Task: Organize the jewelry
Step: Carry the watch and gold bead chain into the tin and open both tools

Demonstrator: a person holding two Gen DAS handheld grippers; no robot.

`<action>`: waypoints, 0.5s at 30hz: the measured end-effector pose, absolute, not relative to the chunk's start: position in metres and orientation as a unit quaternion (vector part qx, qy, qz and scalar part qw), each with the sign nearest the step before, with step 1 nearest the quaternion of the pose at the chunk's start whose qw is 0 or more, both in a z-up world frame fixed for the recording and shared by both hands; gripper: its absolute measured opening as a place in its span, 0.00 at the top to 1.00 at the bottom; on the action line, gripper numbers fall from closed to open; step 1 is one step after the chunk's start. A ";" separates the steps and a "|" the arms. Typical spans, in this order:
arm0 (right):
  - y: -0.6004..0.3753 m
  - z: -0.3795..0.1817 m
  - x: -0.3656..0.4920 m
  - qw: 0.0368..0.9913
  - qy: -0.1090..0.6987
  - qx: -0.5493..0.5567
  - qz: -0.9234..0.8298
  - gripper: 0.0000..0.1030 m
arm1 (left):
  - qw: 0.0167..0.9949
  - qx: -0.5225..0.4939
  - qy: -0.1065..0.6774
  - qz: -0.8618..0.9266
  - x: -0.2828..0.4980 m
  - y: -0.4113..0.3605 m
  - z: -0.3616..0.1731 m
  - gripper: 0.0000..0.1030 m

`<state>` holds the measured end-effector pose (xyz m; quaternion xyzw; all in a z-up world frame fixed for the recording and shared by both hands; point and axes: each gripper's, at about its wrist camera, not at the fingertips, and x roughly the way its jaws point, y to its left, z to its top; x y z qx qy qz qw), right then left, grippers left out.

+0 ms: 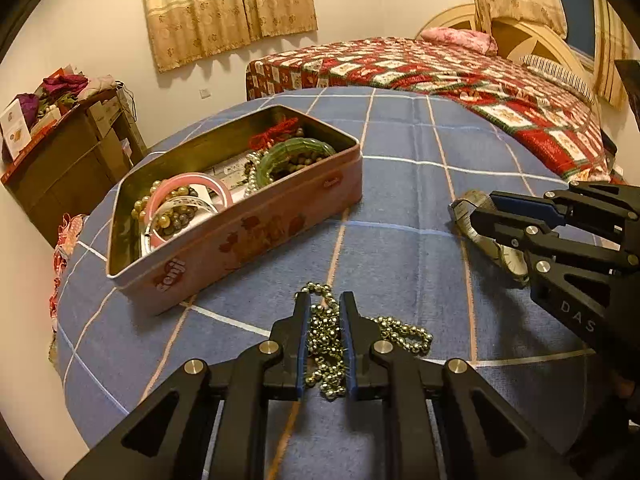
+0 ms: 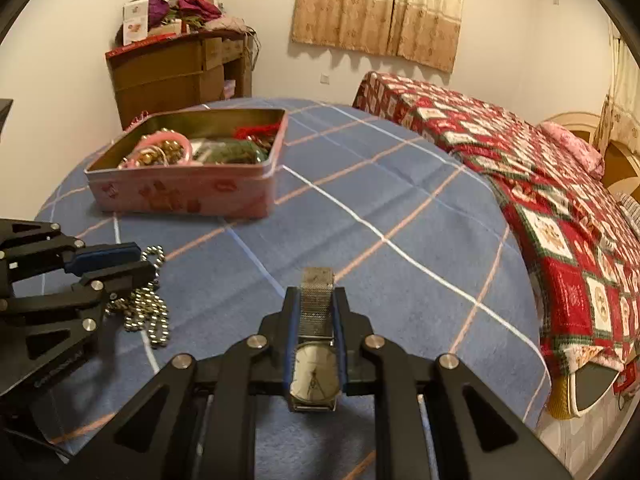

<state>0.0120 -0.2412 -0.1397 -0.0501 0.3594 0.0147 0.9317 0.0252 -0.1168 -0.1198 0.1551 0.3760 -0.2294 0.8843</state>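
A silver wristwatch with a pale round dial and a woven metal mesh band point(image 2: 316, 344) lies on the blue checked cloth covering the tabletop point(image 2: 400, 208), and the right tool point(image 2: 316, 312) is pinched narrow on it, its blue-padded fingers point(image 2: 291, 320) pressing both sides of the band just above the dial. In the left wrist view the same wristwatch point(image 1: 486, 236) shows near the right edge, partly hidden behind the right tool point(image 1: 484, 210).

To the left of it, a heap of small gold-coloured metal beads on a chain point(image 1: 332, 344) rests on the cloth near the front edge. The left tool point(image 1: 325, 320) is drawn in close around the middle of the heap, with beads bunched between the blue pads point(image 1: 306, 340) and a loop trailing out to the right. From the right wrist view the bead chain point(image 2: 148, 308) spills out below the left tool point(image 2: 136, 264).

Further back on the left stands an open rectangular pink tin box with red floral print point(image 1: 256, 236), holding a pink bangle point(image 1: 188, 188), a green bangle point(image 1: 292, 156), pearl-like bead strings and a red tassel point(image 1: 276, 132).

Beyond the tabletop are a bed with a red and white patchwork quilt point(image 1: 480, 84), beige patterned curtains point(image 1: 224, 8) and a brown wooden cabinet piled with clutter point(image 1: 72, 152).
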 end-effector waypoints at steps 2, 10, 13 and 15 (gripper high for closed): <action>-0.238 -0.136 0.010 0.934 0.353 -0.052 0.016 0.83 | 0.889 0.153 0.369 -0.226 0.025 -0.113 -0.115 0.87; -0.229 -0.128 0.009 0.939 0.337 -0.059 0.023 0.83 | 0.907 0.140 0.339 -0.207 0.026 -0.097 -0.097 0.87; -0.228 -0.124 0.008 0.942 0.331 -0.059 0.025 0.83 | 0.913 0.137 0.328 -0.199 0.028 -0.091 -0.090 0.87; -0.228 -0.121 0.007 0.943 0.325 -0.059 0.026 0.83 | 0.918 0.136 0.319 -0.191 0.029 -0.087 -0.085 0.87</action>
